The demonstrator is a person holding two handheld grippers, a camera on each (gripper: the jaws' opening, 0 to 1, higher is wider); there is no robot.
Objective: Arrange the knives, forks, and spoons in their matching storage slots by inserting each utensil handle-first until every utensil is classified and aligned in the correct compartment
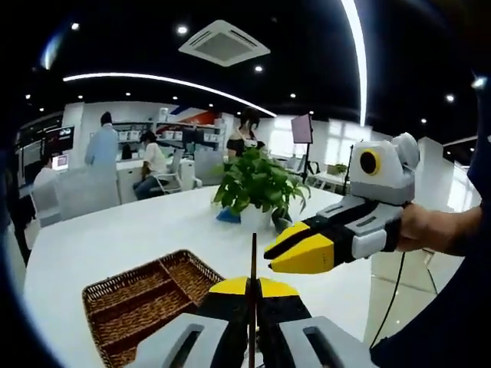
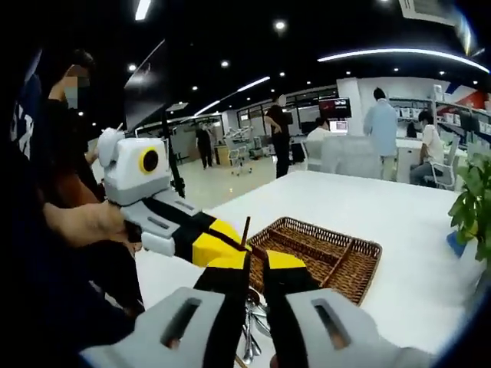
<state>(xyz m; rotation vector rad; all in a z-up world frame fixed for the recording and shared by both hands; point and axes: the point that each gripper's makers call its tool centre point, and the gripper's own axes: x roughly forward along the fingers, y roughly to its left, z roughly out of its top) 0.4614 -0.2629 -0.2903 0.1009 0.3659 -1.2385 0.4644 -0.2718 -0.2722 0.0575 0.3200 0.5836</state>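
Here the left gripper [image 1: 253, 289] fingers pinch a thin, stiff utensil [image 1: 253, 261] (slippery, light); right gripper [image 2: 255, 263] looks nearly closed, hold unclear.

Thin stick [image 1: 252, 291] goes off pic's bottom, its end hidden. Basket [image 2: 337, 257] partly behind jaws. Shiny utensils [image 2: 251, 326] mostly covered, can't tell which kind.

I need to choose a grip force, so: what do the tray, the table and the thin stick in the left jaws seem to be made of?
Tray: woven wicker, matte brown, with a visible weave. Table: smooth white top with a slight sheen, probably laminate. Stick: thin, dark and reddish, maybe wood or plastic; too thin to tell which.
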